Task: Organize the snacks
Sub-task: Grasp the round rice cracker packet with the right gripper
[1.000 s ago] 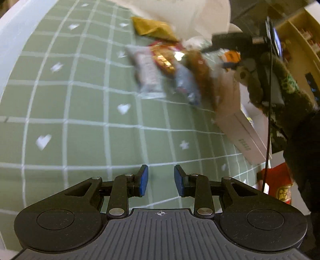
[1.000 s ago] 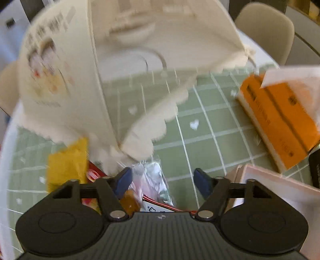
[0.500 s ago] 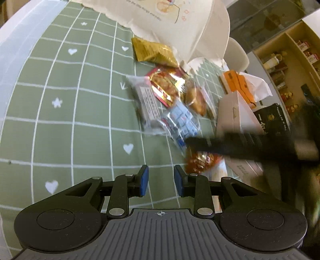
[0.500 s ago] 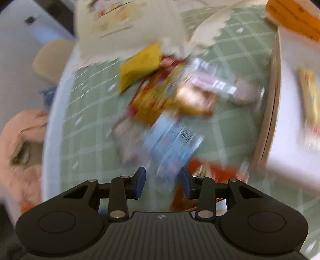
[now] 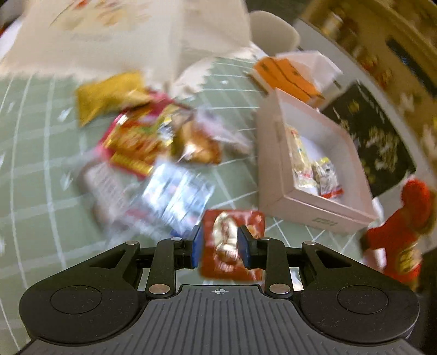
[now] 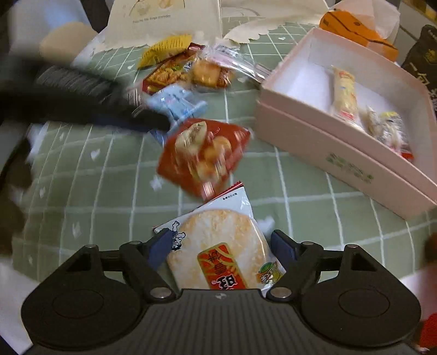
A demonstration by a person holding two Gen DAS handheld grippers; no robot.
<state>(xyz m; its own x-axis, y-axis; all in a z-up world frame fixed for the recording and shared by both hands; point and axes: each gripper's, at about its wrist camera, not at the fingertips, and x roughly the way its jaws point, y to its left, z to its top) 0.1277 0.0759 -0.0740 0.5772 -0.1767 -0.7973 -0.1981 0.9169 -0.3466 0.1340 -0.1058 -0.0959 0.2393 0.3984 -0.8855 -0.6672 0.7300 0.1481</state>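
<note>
1. Left wrist view: the red snack packet [image 5: 232, 240] sits between the left gripper [image 5: 220, 243] fingers, which stand close on either side of it; they look clamped on it, though blur makes contact hard to confirm. In the right wrist view the same packet [image 6: 203, 155] appears at the tip of the blurred left gripper, seemingly lifted off the green checked tablecloth [image 6: 82, 174].
2. This packet is likely light, thin and crinkly, its film slippery and its contents brittle. A hold across the flat body or a sealed edge, with gentle pressure, should suit it.
3. Right wrist view: the rice cracker packet [image 6: 218, 245] lies flat on the cloth between the right gripper [image 6: 222, 247] fingers, which stand wide apart and not closed on it. The round cracker inside probably snaps easily; take it by the packet edge rather than squeeze across the disc.
4. Just right of both packets stands the pink box [image 6: 341, 136], open, already holding a long pale packet [image 6: 344, 95] and some small wrapped sweets [image 6: 385, 128].
5. Farther back lies a loose pile of snacks [image 6: 188, 71], touching one another, before a cream paper bag [image 6: 164, 21]. An orange box [image 6: 355, 30] sits behind the pink box.
</note>
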